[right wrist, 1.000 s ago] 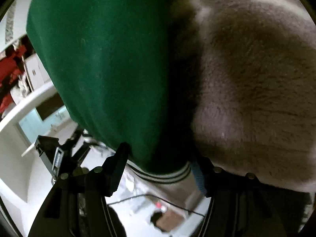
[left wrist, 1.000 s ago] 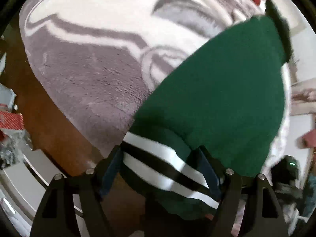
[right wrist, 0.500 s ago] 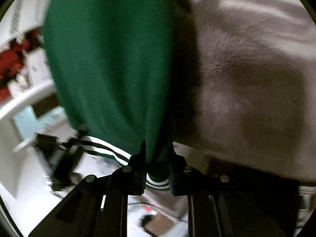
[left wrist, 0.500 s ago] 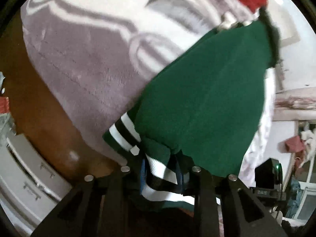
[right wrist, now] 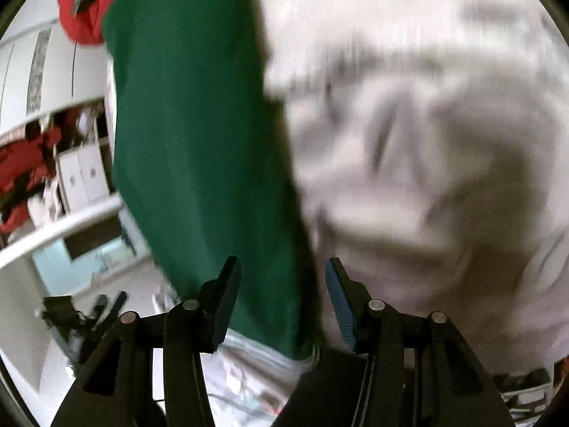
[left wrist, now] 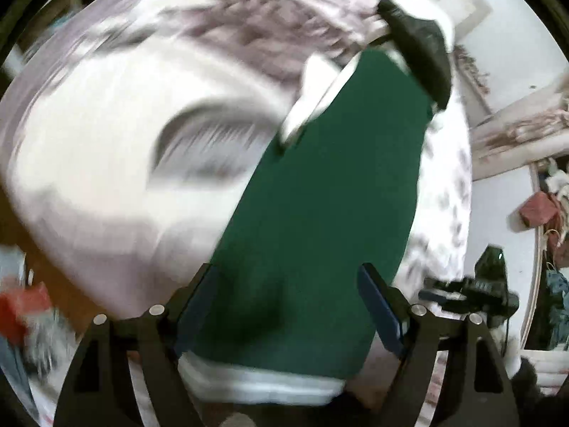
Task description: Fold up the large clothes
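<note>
Green sweater (left wrist: 320,213) is lying on the fuzzy grey-and-white blanket (left wrist: 117,163), folded into a long strip. Left gripper (left wrist: 290,306) is opening, fingers (left wrist: 195,306) wide with the sweater's hem end between them, not pinched. Right gripper (right wrist: 281,302) is opening too, sweater edge (right wrist: 199,142) between its fingers, loose. Pretty blurry.

Both wrist cams look steeply down, close over the green garment (left wrist: 320,213) on the grey-white blanket (left wrist: 106,178). Shared: garment, blanket, red cloth (right wrist: 81,17) at far end.
</note>
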Demonstrator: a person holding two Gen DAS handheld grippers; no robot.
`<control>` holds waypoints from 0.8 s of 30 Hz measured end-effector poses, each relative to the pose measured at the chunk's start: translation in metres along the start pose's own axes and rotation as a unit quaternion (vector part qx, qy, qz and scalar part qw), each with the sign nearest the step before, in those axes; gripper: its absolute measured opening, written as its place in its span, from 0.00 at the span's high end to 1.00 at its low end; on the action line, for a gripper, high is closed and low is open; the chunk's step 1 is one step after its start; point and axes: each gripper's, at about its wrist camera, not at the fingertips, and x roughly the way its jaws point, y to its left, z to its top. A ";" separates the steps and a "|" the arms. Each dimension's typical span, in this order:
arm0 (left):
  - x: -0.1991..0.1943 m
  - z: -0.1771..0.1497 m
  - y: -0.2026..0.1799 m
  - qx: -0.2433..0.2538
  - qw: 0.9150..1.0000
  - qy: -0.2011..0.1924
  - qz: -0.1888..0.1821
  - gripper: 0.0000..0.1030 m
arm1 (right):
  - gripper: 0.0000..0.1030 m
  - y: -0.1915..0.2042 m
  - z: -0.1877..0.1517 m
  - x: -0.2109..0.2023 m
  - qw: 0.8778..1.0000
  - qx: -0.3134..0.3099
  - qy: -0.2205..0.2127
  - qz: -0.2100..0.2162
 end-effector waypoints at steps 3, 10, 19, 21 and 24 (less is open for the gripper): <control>0.055 0.085 -0.034 0.047 0.999 -0.002 -0.025 0.23 | 0.50 0.014 0.057 -0.024 0.998 0.018 -0.056 -0.006; 0.192 0.210 -0.098 0.155 0.985 0.066 -0.027 0.24 | 0.50 0.050 0.202 -0.054 0.986 0.048 -0.152 0.045; 0.137 0.217 -0.074 0.136 0.983 -0.007 -0.125 0.89 | 0.50 0.101 0.277 -0.021 0.987 0.039 -0.153 0.024; 0.145 0.226 -0.047 0.106 0.988 -0.004 -0.111 0.89 | 0.50 0.117 0.275 -0.009 0.989 0.028 -0.147 0.018; 0.186 0.233 -0.015 0.071 0.990 0.046 -0.115 0.86 | 0.49 0.140 0.280 -0.005 0.989 0.022 -0.145 0.003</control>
